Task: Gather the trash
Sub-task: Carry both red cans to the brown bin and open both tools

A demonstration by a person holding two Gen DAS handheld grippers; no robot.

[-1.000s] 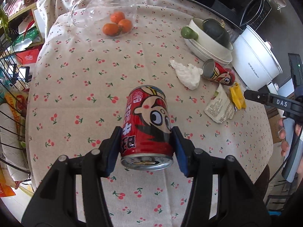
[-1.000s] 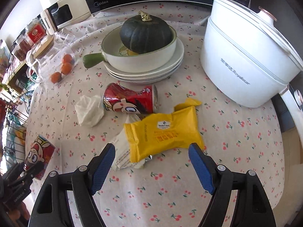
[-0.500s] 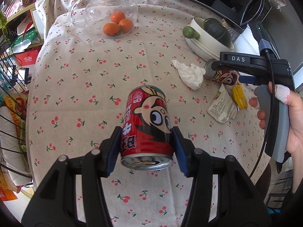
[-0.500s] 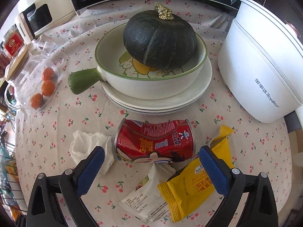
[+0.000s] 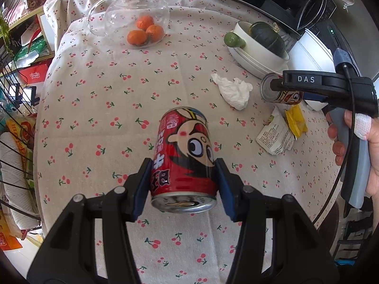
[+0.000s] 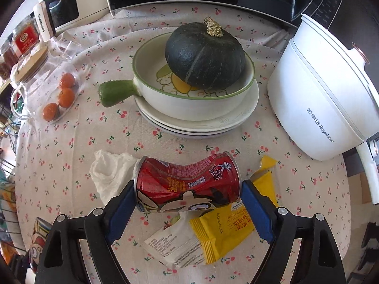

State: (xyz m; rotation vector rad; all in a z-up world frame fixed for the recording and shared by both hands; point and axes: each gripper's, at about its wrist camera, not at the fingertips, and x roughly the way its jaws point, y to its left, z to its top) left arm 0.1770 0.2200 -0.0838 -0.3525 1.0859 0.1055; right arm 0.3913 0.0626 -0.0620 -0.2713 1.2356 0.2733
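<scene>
Step in hand, as judged from the scene: closing the right gripper on the dented can, end to end.

Left gripper: clamped on the upright-printed red can, pads pressed to both sides of the body; the opened top faces the camera; the can hangs clear above the cherry-print tablecloth. Hold this grip as it is; no adjustment appears necessary.

Right gripper: jaws set wide and they have just been closing; the dented can lies on its side between them, its length spanning the gap; the left pad stands at or just against the can's rim, the right pad just beside the opposite end; whether either pad presses yet cannot be told.

Procedure, advised:
1. Keep both pads centred on the two end faces; an off-centre pad may slip over the rim.
2. Close slowly; the wall is already crumpled in the middle, so the can may buckle further under end load.
3. Watch the yellow wrapper and white packet, lying just below the can toward the camera, and the crumpled tissue, outside the left pad; avoid pinching them.
4. Lift straight up, away from the stacked plates ahead.
</scene>
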